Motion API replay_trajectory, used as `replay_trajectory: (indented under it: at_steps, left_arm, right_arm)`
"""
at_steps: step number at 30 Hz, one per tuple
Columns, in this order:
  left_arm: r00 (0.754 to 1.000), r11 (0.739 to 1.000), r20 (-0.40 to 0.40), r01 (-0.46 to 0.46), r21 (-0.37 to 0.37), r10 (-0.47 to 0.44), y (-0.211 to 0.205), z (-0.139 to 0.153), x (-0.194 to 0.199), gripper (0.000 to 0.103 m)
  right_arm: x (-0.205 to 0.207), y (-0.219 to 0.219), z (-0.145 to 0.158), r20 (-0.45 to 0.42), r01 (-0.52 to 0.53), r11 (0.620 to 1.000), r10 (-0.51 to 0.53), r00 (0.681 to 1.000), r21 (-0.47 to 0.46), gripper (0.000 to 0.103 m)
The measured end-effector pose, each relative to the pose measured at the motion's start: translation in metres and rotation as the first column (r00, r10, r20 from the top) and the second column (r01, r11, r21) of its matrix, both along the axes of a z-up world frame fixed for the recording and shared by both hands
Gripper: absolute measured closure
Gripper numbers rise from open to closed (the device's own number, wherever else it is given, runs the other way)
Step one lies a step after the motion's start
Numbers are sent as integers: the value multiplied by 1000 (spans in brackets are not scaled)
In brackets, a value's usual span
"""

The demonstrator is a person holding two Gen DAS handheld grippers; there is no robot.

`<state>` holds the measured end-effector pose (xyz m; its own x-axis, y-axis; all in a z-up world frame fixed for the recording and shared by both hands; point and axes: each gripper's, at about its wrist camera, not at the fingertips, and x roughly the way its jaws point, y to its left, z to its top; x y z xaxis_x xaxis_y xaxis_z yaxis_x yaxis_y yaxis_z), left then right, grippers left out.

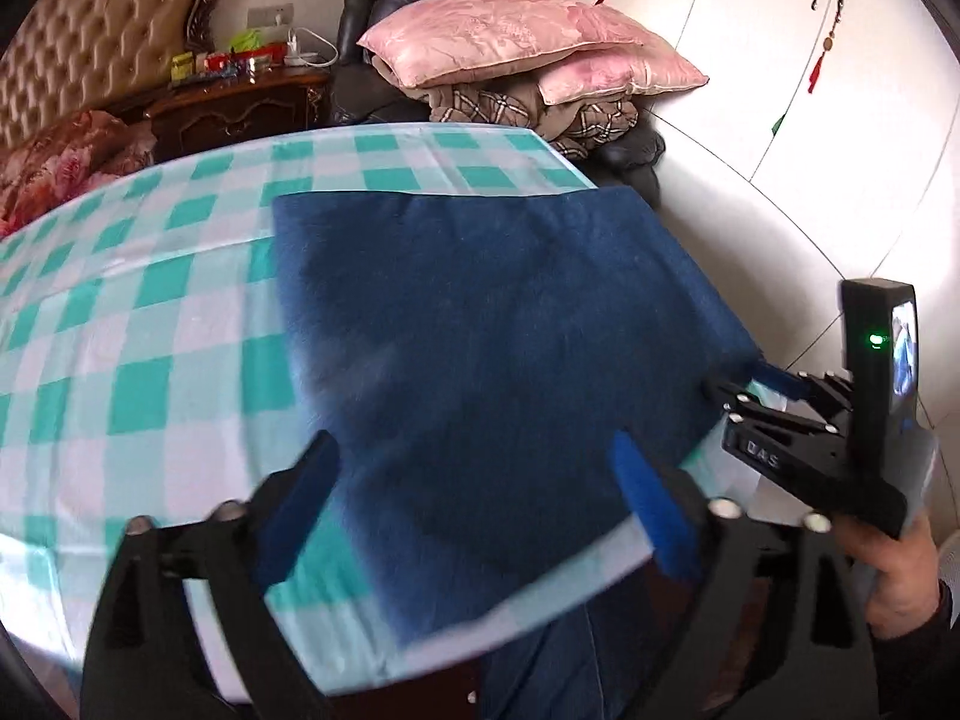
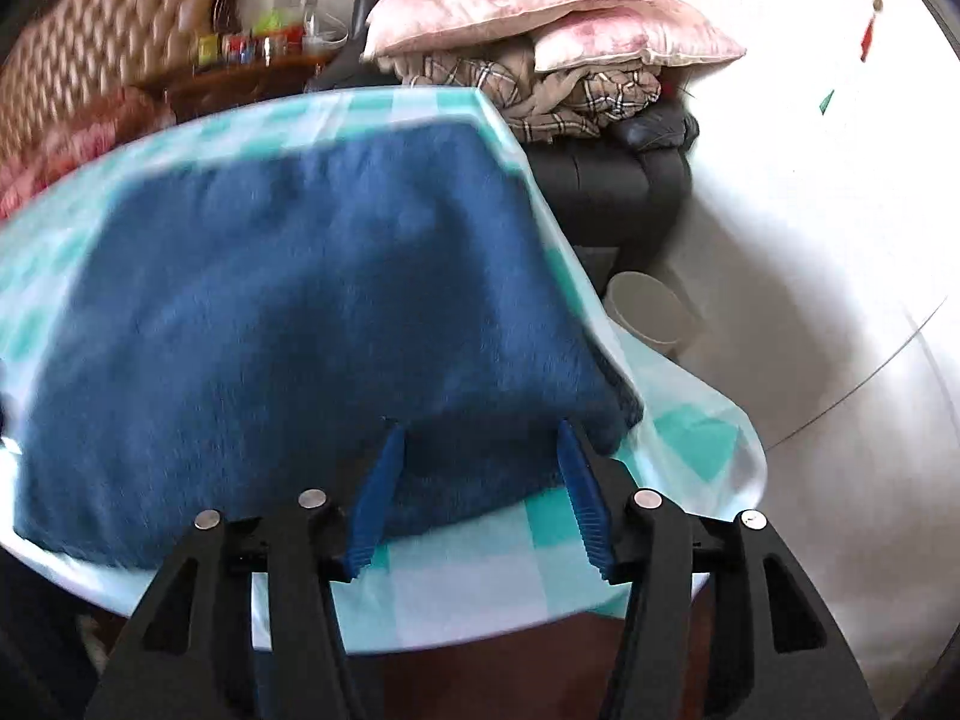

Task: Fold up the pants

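Observation:
The dark blue pants (image 1: pixel 492 336) lie flat as a folded rectangle on the table under a teal-and-white checked cloth (image 1: pixel 120 324). My left gripper (image 1: pixel 474 468) is open and empty, its blue pads hovering over the near edge of the pants. The right gripper (image 1: pixel 774 384) shows in the left wrist view at the pants' right edge. In the right wrist view the pants (image 2: pixel 288 300) fill the middle. My right gripper (image 2: pixel 480 441) is open, its blue fingers (image 2: pixel 384 480) straddling the near right corner of the pants.
Pink pillows (image 1: pixel 516 30) and plaid bedding sit on a dark armchair (image 2: pixel 606 192) beyond the table. A wooden nightstand (image 1: pixel 240 102) and a tufted headboard (image 1: pixel 90 48) stand at the back left. White wardrobe doors (image 1: pixel 840 90) are on the right. A pale bin (image 2: pixel 654 306) stands on the floor.

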<state>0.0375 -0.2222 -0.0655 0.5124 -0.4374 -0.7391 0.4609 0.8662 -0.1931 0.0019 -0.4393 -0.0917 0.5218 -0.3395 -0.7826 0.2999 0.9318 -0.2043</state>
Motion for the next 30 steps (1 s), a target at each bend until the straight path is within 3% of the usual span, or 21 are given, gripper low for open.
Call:
replay_trajectory:
  at_steps: [4,7,11,15,19,30]
  left_arm:
    - [999,995,51,-14,96,9,1,10,-26,2]
    - [999,999,43,4,53,-7,6,19,-37,2]
    - [997,997,83,-11,79,4,3,27,-43,2]
    - [998,1000,71,-3,21,2,8,33,-41,2]
    - [997,1000,80,-7,16,6,7,37,-40,2]
    - [995,1000,104,-2,30,-1,2,40,-40,2]
  right_arm:
    - [-21,10,16,22,29,999,-30,999,26,48]
    - [-37,22,27,32,38,999,-38,999,6,45]
    - [-47,27,45,53,56,998,-56,997,7,45]
    - [-55,39,62,83,47,999,-47,995,1,45]
    - [-58,41,72,105,48,999,-49,993,12,44]
    - [-57,38,74,109,53,998,-55,992,17,44]
